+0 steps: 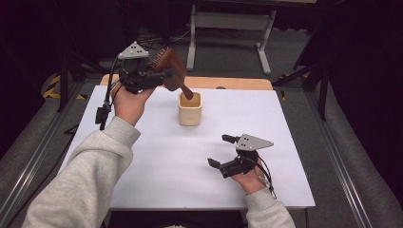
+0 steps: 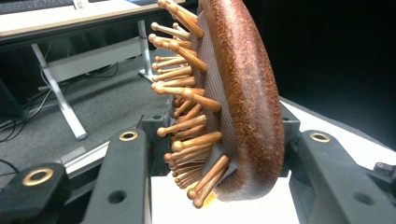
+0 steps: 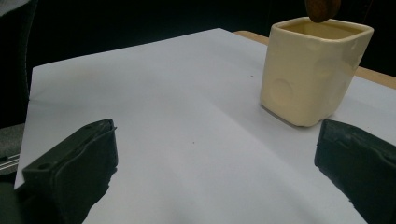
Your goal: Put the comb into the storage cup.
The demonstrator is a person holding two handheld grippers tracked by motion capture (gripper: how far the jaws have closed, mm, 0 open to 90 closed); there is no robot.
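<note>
One cream cup [image 1: 190, 109] is standing on the white worktop [image 1: 157, 156], toward its far middle, and it is blocking the way there. A wooden hairbrush [image 1: 172, 71] is hanging over the cup with its handle tip at the rim, closing off the mouth from above. Open worktop is lying all around the cup, and between it and the right gripper [image 1: 223, 152].

- A test lab or workroom is shown, not a home.
- A white table [image 1: 157, 180] is set on grey carpet (cables [image 1: 152, 42] are left lying there).
- Metal desk legs [image 1: 192, 38] and black stands [image 1: 313, 71] are seen behind.
</note>
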